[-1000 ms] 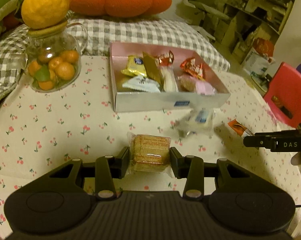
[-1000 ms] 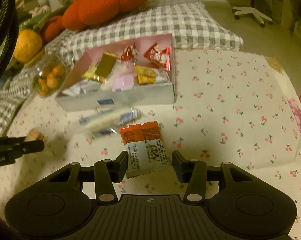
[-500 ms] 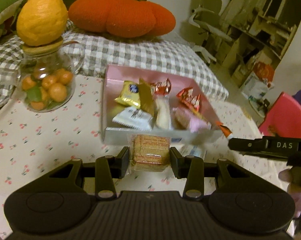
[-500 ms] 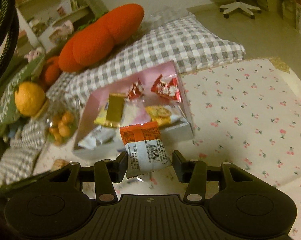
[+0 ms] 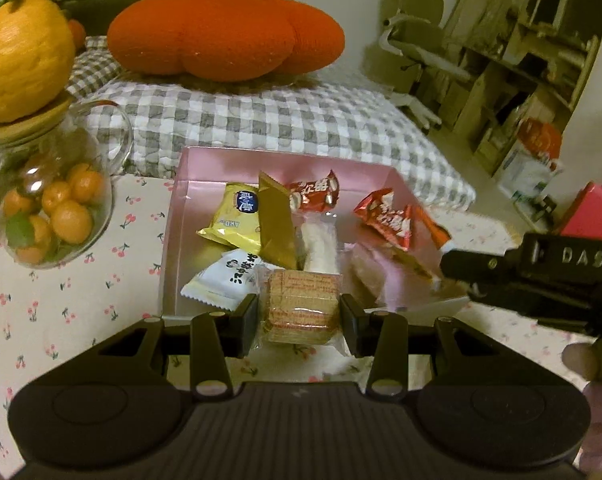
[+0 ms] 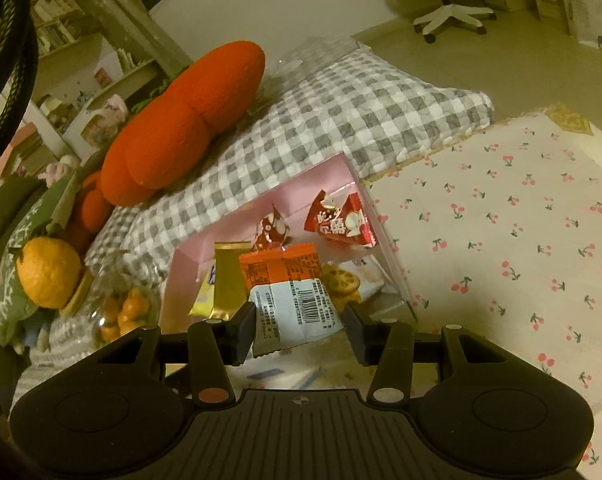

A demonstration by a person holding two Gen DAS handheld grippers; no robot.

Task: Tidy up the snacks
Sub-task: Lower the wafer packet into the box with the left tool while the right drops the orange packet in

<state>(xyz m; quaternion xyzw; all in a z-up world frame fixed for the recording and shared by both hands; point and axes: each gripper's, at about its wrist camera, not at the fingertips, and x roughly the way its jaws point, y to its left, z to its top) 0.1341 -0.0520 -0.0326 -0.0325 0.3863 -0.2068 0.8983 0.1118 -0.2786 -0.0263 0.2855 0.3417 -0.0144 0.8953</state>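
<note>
My left gripper (image 5: 300, 312) is shut on a clear-wrapped wafer biscuit pack (image 5: 301, 304), held just above the near wall of the pink snack box (image 5: 173, 236). My right gripper (image 6: 300, 322) is shut on an orange-and-white snack packet (image 6: 289, 292), held over the box (image 6: 301, 188); the packet's orange tip (image 5: 435, 228) and the right gripper's body (image 5: 541, 276) show at the right of the left wrist view. The box holds several wrapped snacks, among them a yellow packet (image 5: 237, 216), a white packet (image 5: 225, 276) and red candies (image 5: 385, 216).
A glass jar of small oranges (image 5: 49, 208) with a big citrus fruit (image 5: 21, 68) on its lid stands left of the box on the cherry-print cloth (image 6: 521, 240). A checked cushion (image 5: 261, 120) and an orange plush pumpkin (image 5: 221, 36) lie behind.
Both grippers have lifted their snacks off the table and moved forward to the pink box. The box now looks closer in both views.
</note>
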